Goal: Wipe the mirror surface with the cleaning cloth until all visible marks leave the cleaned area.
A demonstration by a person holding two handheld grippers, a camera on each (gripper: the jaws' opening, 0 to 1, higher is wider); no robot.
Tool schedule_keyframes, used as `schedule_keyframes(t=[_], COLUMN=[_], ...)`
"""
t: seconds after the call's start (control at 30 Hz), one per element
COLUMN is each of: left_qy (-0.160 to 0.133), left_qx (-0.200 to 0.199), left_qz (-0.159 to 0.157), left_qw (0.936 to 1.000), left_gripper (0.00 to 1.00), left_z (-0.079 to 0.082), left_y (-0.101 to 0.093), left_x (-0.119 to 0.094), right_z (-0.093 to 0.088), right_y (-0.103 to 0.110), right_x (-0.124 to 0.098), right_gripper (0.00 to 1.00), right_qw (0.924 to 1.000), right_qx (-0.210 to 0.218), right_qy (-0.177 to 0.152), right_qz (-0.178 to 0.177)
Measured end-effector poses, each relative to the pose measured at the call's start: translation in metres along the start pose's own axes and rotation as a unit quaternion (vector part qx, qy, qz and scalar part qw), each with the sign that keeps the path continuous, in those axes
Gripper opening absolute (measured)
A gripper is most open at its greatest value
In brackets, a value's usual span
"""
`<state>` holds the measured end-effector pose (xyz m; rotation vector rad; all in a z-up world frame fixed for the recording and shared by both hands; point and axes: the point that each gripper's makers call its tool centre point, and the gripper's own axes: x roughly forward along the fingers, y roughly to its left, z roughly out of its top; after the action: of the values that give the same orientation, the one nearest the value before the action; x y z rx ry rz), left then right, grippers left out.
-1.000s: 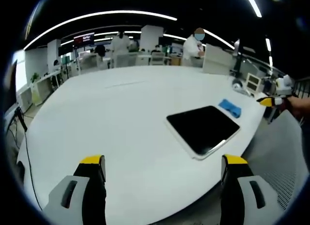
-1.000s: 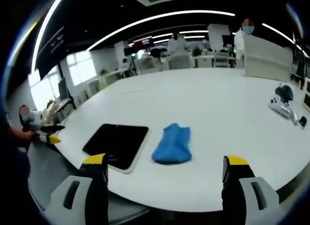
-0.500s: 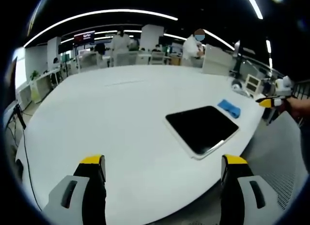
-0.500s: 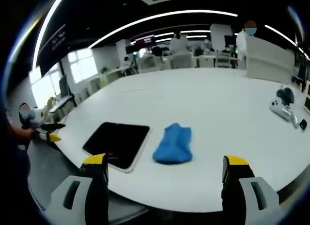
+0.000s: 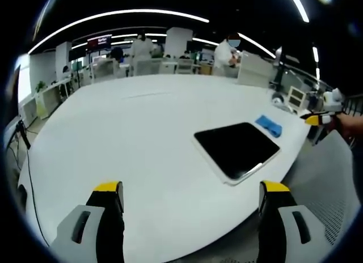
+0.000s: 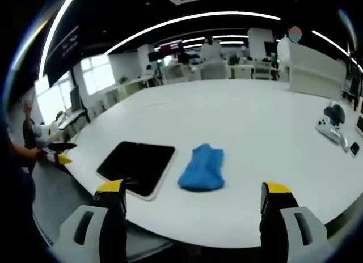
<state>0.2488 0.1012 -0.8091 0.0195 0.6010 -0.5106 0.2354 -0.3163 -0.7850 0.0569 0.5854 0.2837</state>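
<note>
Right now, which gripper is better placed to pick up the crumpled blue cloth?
The right gripper: the crumpled blue cloth lies just ahead, between its open jaws. In the left gripper view, the cloth lies beyond the dark rectangular mirror.

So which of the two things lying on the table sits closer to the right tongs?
The blue cleaning cloth, crumpled ahead between the open right tongs. The dark flat mirror lies beside it, off to that view's left.

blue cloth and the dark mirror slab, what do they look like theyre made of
The blue cloth looks like soft, matte fabric, perhaps microfibre: it lies bunched in limp folds. The mirror looks like glossy dark glass in a thin pale frame: flat, rigid, sharp-edged. The table seems smooth white laminate, though that is uncertain.
</note>
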Motion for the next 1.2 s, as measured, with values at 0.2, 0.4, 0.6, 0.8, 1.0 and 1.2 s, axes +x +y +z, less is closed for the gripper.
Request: schedule_keyframes(t=[0.2, 0.4, 0.6, 0.8, 1.0, 1.2], left_qy=[0.003, 0.005, 0.005, 0.007, 0.009, 0.008], left_qx=[0.000, 0.003, 0.002, 0.004, 0.001, 0.001], left_qz=[-0.002, -0.003, -0.004, -0.007, -0.006, -0.006], left_qw=[1.0000, 1.0000, 1.0000, 0.9999, 0.9999, 0.9999], left_gripper=[0.99, 0.99, 0.99, 0.99, 0.99, 0.99], left_z=[-0.001, -0.002, -0.002, -0.003, -0.004, -0.003], left_y=[-0.001, -0.001, -0.001, -0.002, -0.001, -0.001], left_x=[0.000, 0.000, 0.001, 0.001, 0.002, 0.002], right_z=[0.000, -0.001, 0.000, 0.014, 0.031, 0.038], right_y=[-0.001, 0.000, 0.000, -0.008, -0.023, -0.030], right_x=[0.000, 0.001, 0.004, 0.009, 0.023, 0.047], right_gripper=[0.96, 0.97, 0.97, 0.97, 0.93, 0.94], right_qw=[1.0000, 0.9999, 0.9999, 0.9995, 0.9980, 0.9954], right_qx=[-0.006, -0.008, -0.010, -0.018, -0.012, 0.002], right_qy=[0.004, 0.009, 0.011, 0.024, 0.056, 0.092], right_qz=[0.000, -0.001, 0.000, -0.008, -0.026, -0.026])
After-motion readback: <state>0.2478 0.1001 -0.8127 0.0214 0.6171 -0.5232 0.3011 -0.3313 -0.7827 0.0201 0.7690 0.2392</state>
